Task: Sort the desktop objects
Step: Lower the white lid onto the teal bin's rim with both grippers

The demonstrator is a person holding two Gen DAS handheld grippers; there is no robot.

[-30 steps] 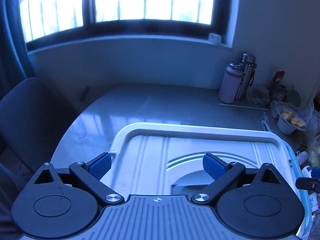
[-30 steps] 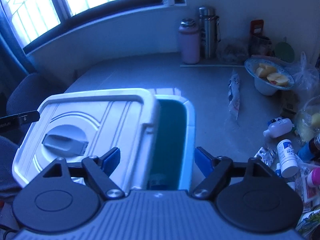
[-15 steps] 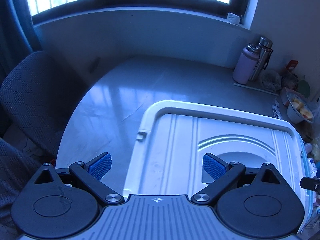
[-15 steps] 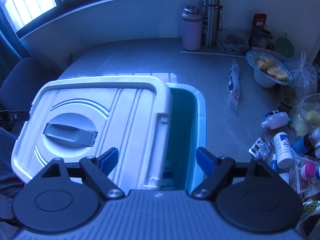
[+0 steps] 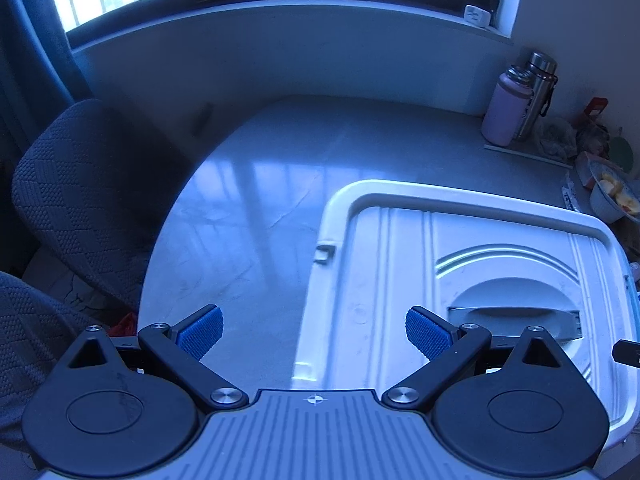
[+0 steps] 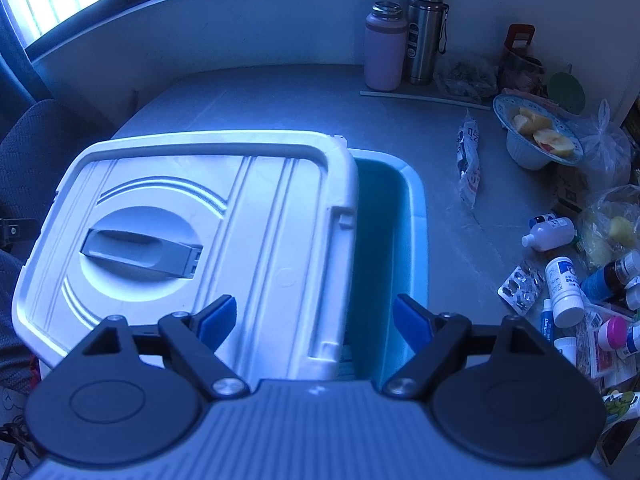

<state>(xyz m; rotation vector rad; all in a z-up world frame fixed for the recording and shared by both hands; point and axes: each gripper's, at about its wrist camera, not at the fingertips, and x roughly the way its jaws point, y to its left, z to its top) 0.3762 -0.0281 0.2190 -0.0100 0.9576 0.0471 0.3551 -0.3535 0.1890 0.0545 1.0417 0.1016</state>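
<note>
A blue storage box [image 6: 416,216] stands on the grey table, its white lid [image 6: 200,216] with a grey handle [image 6: 140,254] slid to the left so the right part of the box is uncovered. My right gripper [image 6: 314,318] is open and empty, above the lid's right edge. My left gripper [image 5: 314,330] is open and empty, above the lid's [image 5: 460,272] left edge. Several medicine bottles [image 6: 564,292], a small white bottle [image 6: 550,234] and a blister pack [image 6: 520,286] lie to the right of the box.
A pink flask [image 6: 384,52] and a steel flask [image 6: 426,34] stand at the back by the wall. A bowl of fruit [image 6: 536,132], a packet [image 6: 468,156] and plastic bags [image 6: 604,148] crowd the right side. A dark chair [image 5: 76,196] stands at the table's left.
Both grippers have pulled back and risen, so more of the table shows. The left gripper has shifted left, off the lid's middle to its left edge. Both stay open.
</note>
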